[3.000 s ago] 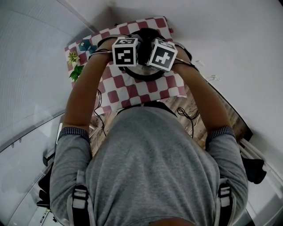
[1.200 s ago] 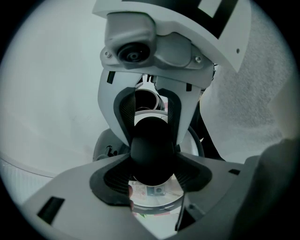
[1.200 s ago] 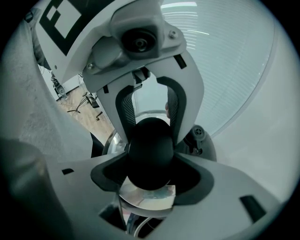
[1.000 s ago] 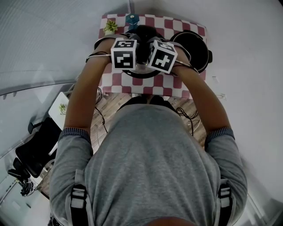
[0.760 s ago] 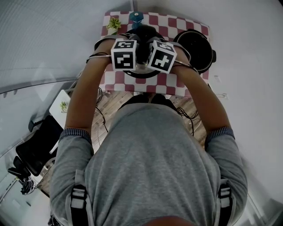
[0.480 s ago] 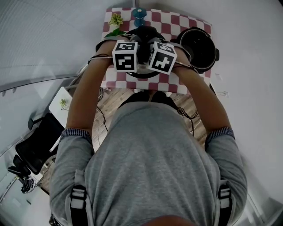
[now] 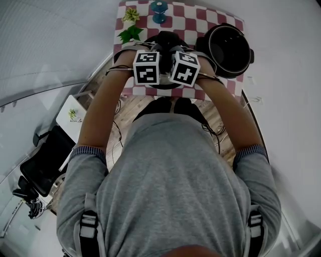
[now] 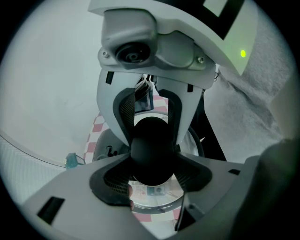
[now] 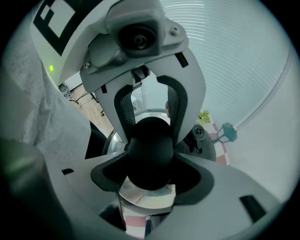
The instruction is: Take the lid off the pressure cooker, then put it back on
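Plainly, the first half of the job was done: the pressure cooker (image 7: pixel 249 50) stood open on the red-and-white checked cloth (image 7: pixel 220 15), its dark inside showing, and the lid (image 7: pixel 165 86) was off it.

A person in a grey shirt stood at the table with both arms stretched forward, the two hand-held grippers brought close together, marker cubes side by side. The left gripper (image 8: pixel 152 176) and the right gripper (image 9: pixel 151 176) faced each other, and each had its jaws closed from its own side on the same round black knob (image 8: pixel 151 150) at the lid's centre. Neither gripper was empty. The lid's shiny metal disc showed under the knob.

The lid was over the cloth, near the table's front edge and just beside the open cooker, on the person's left of it. Whether it touched the cloth or hung above it, I could not tell.

A small green plant (image 7: pixel 131 15) and a blue object (image 7: pixel 159 11) sat at the far edge of the cloth, apart from the work.

What seemed left was the second half: carrying the lid across to the cooker, seating it squarely on the rim, and letting go.
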`<act>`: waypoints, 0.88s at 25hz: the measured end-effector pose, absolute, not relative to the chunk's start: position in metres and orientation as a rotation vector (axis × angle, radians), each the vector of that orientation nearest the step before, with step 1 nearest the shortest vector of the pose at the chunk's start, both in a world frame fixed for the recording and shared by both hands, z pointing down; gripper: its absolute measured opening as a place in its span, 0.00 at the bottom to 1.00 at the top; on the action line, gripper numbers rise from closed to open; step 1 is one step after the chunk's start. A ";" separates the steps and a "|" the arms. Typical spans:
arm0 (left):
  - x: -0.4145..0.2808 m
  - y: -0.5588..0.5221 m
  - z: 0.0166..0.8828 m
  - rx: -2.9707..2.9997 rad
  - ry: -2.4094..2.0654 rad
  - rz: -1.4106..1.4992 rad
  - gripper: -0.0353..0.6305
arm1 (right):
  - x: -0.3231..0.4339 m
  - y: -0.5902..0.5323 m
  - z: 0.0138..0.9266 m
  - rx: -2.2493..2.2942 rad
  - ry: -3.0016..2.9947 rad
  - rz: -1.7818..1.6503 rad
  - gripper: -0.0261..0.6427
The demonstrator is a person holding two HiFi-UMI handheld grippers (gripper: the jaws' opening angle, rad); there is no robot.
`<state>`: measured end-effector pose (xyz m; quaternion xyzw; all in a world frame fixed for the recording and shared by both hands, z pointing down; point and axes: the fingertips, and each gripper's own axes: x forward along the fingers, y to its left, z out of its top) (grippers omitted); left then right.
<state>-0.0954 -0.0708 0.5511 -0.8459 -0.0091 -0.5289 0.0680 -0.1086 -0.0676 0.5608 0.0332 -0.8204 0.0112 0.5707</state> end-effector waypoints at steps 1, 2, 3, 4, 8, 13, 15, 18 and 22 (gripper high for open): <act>-0.095 -0.069 0.556 -2.553 -0.032 -1.597 0.50 | -0.108 -0.066 0.566 0.073 -1.921 0.031 0.48; -0.095 -0.067 0.561 -2.558 -0.035 -1.600 0.50 | -0.108 -0.064 0.571 0.068 -1.918 0.036 0.48; -0.095 -0.066 0.567 -2.563 -0.038 -1.604 0.50 | -0.108 -0.062 0.577 0.062 -1.914 0.040 0.48; -0.095 -0.065 0.572 -2.568 -0.039 -1.607 0.50 | -0.108 -0.061 0.582 0.056 -1.910 0.044 0.48; -0.093 -0.061 0.596 -2.595 -0.044 -1.609 0.50 | -0.105 -0.057 0.605 0.042 -1.893 0.065 0.48; -0.092 -0.054 0.621 -2.606 -0.071 -1.638 0.50 | -0.104 -0.050 0.631 0.030 -1.889 0.100 0.48; -0.090 -0.051 0.630 -2.612 -0.087 -1.648 0.50 | -0.102 -0.046 0.639 0.024 -1.887 0.114 0.48; -0.089 -0.052 0.641 -2.617 -0.093 -1.656 0.50 | -0.102 -0.047 0.650 0.018 -1.882 0.121 0.48; -0.090 -0.056 0.656 -2.630 -0.096 -1.665 0.50 | -0.102 -0.051 0.665 0.003 -1.874 0.130 0.48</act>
